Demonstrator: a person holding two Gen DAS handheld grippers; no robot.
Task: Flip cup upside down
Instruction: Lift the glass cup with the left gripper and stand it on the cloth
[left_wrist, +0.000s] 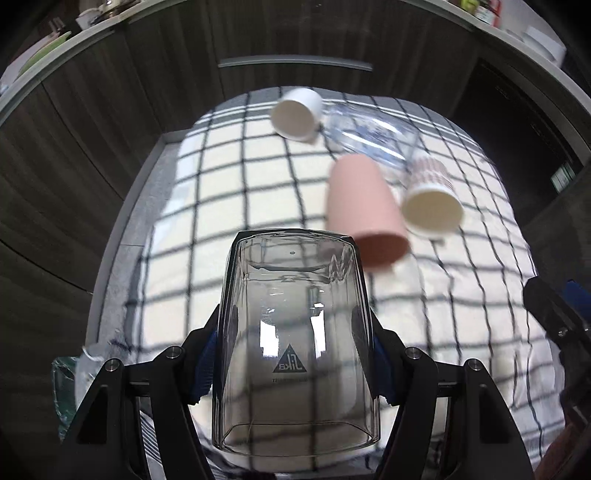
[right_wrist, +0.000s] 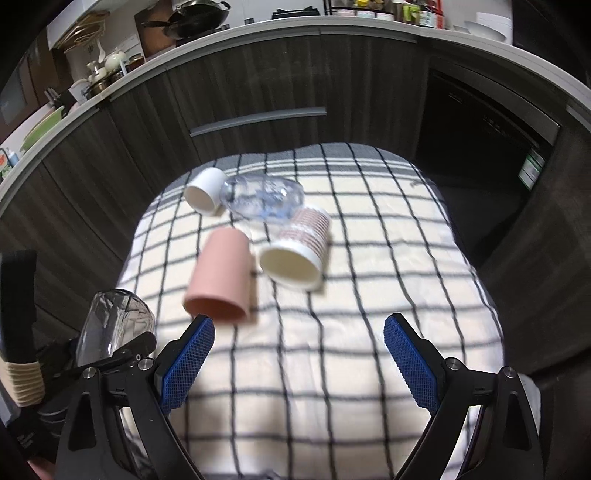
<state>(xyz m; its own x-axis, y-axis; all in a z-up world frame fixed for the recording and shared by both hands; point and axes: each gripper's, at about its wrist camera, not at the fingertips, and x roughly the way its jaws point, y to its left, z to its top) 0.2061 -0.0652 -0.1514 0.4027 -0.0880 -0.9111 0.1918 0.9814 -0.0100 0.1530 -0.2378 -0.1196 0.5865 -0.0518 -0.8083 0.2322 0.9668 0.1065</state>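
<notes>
My left gripper (left_wrist: 295, 350) is shut on a clear glass cup (left_wrist: 295, 332) and holds it above the checked cloth (left_wrist: 229, 206), its thick base pointing away from the camera. The same glass (right_wrist: 110, 325) shows at the left edge of the right wrist view, held in the left gripper. My right gripper (right_wrist: 299, 365) is open and empty above the near part of the cloth (right_wrist: 369, 258). A pink cup (right_wrist: 221, 273) lies on its side just beyond its left finger.
On the cloth lie a pink cup (left_wrist: 364, 206), a striped paper cup (left_wrist: 430, 195), a white cup (left_wrist: 297, 114) and a clear glass (left_wrist: 369, 136), all on their sides. Dark kitchen cabinets (right_wrist: 258, 85) stand behind the table.
</notes>
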